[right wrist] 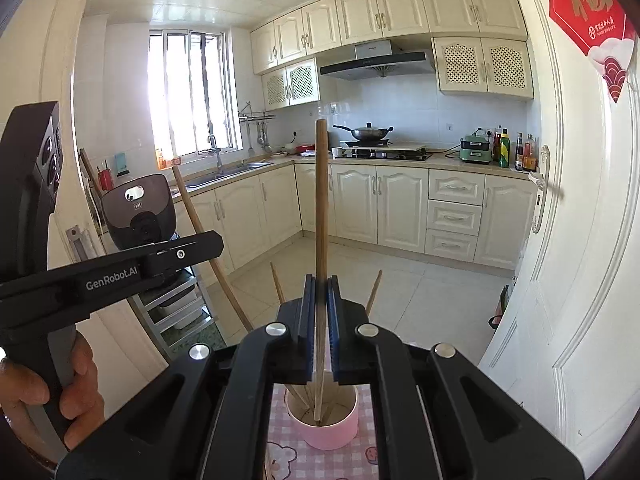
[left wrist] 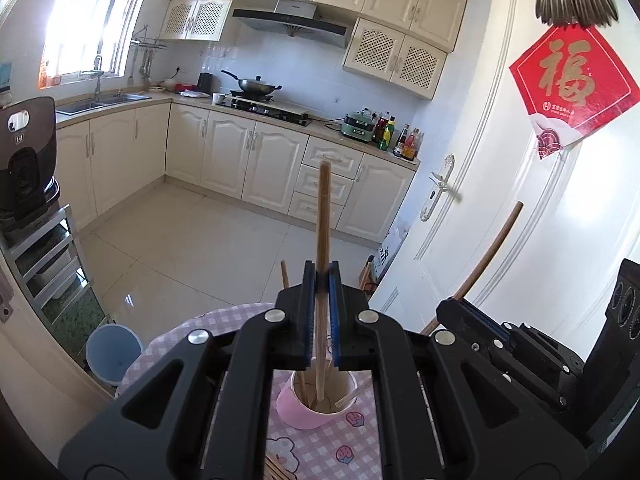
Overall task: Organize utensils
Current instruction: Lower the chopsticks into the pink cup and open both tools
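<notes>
Holding several chopsticks, the pink cup (left wrist: 308,412) stands near the surface (left wrist: 352,448) edge while your left tongs (left wrist: 322,280) and right tongs (right wrist: 320,280) each clamp one chopstick above it.

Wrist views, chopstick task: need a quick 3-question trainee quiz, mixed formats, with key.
1. True or false: the left gripper is shut on a chopstick.
2. Multiple choice: the lower tip of the chopstick held by the right gripper is
A. flat on the tablecloth
B. inside the pink cup
C. above the sink
3. Fill in: the tablecloth under the cup is pink with a ____ pattern.

Key: 1 true; 2 B; 3 checked.
</notes>
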The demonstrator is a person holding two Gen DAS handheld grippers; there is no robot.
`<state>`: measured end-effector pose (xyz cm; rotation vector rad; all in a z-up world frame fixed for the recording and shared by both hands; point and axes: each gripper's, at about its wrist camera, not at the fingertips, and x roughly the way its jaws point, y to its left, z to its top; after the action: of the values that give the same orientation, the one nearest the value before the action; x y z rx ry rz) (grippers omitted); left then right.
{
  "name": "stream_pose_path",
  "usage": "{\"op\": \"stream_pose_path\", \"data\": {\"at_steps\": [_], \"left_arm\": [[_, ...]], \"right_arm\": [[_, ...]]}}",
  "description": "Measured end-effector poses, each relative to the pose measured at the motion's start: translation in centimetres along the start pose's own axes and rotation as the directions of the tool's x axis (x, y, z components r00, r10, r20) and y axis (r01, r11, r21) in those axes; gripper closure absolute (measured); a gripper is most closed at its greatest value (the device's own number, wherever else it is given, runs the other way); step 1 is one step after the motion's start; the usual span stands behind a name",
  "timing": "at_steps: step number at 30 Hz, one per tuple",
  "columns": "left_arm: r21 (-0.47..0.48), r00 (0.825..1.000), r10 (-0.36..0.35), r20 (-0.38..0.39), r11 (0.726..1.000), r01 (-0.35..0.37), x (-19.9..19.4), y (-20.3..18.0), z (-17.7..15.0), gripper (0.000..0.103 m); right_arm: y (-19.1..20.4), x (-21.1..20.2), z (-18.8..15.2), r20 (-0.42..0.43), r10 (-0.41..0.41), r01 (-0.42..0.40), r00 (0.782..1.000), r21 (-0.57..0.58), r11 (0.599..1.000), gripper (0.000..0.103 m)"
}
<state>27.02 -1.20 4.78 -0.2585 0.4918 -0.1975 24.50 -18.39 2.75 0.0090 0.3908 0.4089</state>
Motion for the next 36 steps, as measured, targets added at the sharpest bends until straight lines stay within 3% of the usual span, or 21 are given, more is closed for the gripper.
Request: {"op": "stream_pose_path", "data": {"at_steps": [11, 23, 36], "left_arm": [[0.045, 0.994, 0.004, -0.110, 0.999, 0.001, 3.9, 0.8, -4.0, 0.096], [0.117, 0.993, 0.047, -0.107, 0.993, -0.034, 4.0, 0.0, -6.2, 0.096], [0.112, 0.987, 0.050, -0.154, 0.993, -0.033, 3.7, -0.2, -7.4, 0.095]], "right_arm": [[-0.4, 2.8, -2.4, -0.080, 0.009, -0.009, 0.997, 0.006, 1.000, 0.098], [-1.0, 3.7, -5.3, -0.130, 0.000, 0.005, 0.991, 0.035, 0.999, 0.098], [-0.9, 3.4, -6.5, -0.146, 0.005, 0.005, 0.989, 0.067, 0.998, 0.097]]}}
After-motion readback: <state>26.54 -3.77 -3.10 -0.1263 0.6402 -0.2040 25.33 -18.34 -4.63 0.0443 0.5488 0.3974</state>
